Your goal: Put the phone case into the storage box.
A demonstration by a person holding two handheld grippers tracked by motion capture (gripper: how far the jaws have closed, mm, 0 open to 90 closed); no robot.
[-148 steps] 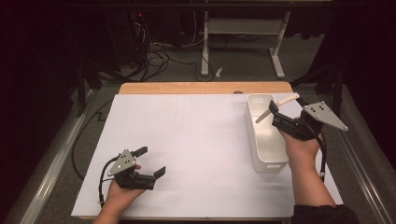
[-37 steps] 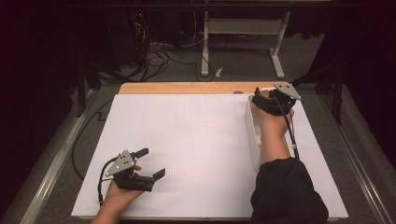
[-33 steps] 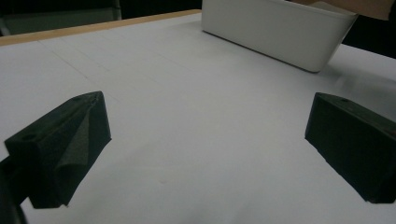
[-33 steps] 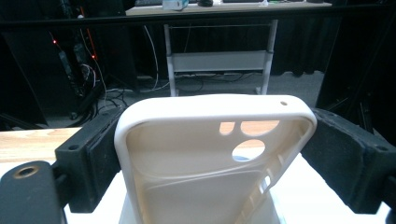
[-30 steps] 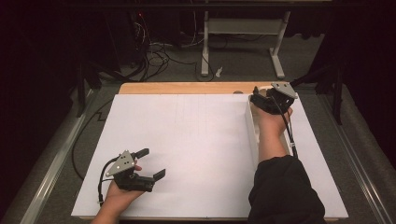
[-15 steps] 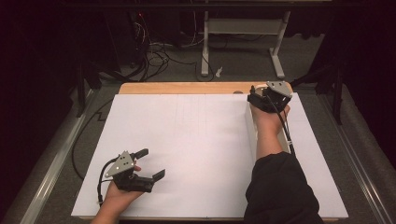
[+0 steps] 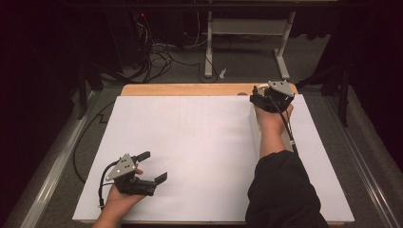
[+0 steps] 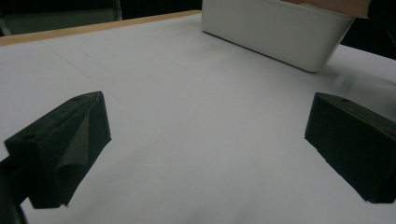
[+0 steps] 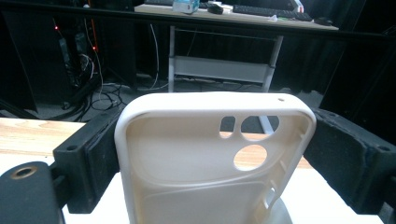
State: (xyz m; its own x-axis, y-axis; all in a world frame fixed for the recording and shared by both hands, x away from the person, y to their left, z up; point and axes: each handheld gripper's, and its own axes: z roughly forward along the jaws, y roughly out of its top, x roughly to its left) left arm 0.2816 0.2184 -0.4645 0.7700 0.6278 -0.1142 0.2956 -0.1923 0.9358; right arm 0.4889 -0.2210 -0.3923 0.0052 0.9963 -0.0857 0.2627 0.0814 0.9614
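A cream phone case with camera cut-outs stands upright between the jaws of my right gripper, which is shut on its two long edges. In the high view my right gripper hangs over the far right of the table, above the far end of a white bin; the forearm covers most of the bin. My left gripper rests at the near left with its jaws wide apart and nothing between them. The left gripper view has the left gripper over bare white table, with the bin farther off.
A white sheet covers the table, with a wooden strip along the far edge. Beyond it lie cables and a desk frame on the floor. Metal rails run along both sides.
My right gripper has carried the phone case from above the bin's middle to its far end, then drifted slightly left. The left gripper has stayed put.
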